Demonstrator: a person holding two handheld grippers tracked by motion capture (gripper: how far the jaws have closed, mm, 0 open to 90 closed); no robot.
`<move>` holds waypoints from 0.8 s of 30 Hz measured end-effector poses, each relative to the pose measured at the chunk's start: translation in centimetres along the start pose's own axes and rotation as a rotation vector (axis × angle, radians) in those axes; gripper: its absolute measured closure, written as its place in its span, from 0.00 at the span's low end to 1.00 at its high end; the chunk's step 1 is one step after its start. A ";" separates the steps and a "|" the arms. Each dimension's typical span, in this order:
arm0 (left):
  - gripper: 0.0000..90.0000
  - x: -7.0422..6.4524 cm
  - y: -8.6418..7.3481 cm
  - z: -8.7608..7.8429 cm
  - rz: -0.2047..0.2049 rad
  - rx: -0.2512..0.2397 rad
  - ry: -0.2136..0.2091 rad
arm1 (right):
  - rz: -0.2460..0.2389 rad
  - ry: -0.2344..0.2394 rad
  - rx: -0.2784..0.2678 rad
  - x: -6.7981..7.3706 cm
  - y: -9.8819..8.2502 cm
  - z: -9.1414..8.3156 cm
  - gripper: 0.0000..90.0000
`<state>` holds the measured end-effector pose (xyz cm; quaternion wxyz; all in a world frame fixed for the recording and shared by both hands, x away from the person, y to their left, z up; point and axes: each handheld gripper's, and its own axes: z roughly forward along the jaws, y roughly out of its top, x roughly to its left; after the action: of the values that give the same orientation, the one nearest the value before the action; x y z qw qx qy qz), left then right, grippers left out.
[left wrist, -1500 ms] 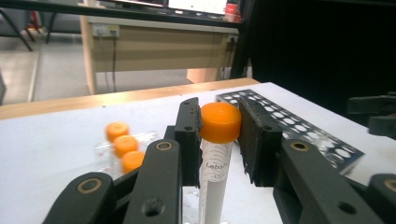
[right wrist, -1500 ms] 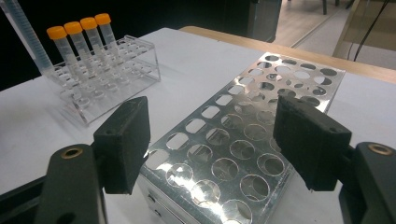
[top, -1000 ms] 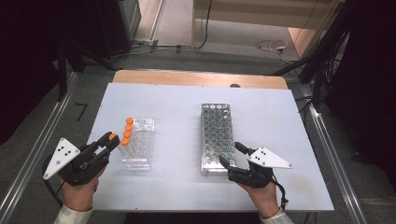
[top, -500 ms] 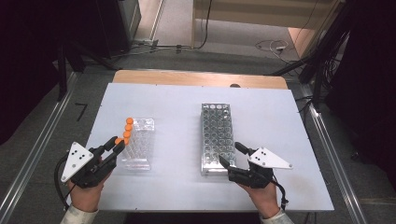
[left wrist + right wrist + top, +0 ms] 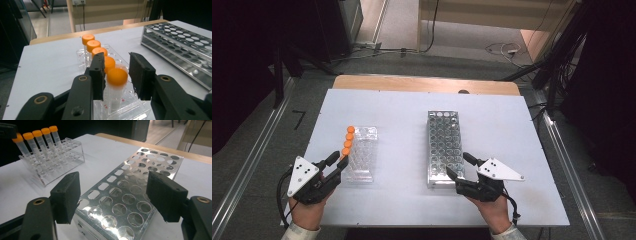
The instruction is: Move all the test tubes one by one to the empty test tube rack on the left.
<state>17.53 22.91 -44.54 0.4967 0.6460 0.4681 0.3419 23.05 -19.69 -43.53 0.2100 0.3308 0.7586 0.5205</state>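
Note:
A clear plastic rack (image 5: 363,159) holds a row of orange-capped tubes (image 5: 347,141) along its left side. My left gripper (image 5: 340,160) is at the rack's near left corner. Its jaws flank the nearest tube's orange cap (image 5: 117,77), with a thin gap on each side. The jaws have just been opening with that tube between them, standing in the rack (image 5: 126,101). My right gripper (image 5: 457,164) is open. It straddles the near end of the empty metal rack (image 5: 443,142), with nothing held between its pads (image 5: 67,195).
The white table top (image 5: 402,115) has bare room between the two racks and behind them. A wooden edge (image 5: 422,84) runs along the far side. Metal rails (image 5: 562,160) flank the table, and cables lie on the floor beyond.
My left gripper has shifted slightly right and nearer, down to the near end of the tube row. The right gripper has not moved.

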 end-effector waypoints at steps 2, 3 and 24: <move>0.67 0.1 0.0 -0.1 -0.006 -0.007 0.001 | 0.002 -0.001 0.000 0.0 0.0 0.0 0.29; 0.65 0.0 0.0 -0.1 -0.011 -0.012 0.000 | 0.002 -0.002 0.000 -0.1 0.0 0.0 0.29; 0.28 1.3 -0.1 -0.5 -0.107 -0.067 0.042 | 0.058 -0.095 -0.014 -2.9 -0.4 -1.6 0.29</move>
<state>17.49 24.24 -44.57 0.5259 0.5955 0.5006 0.3438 23.88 -22.89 -43.40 0.2331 0.3753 0.7342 0.5155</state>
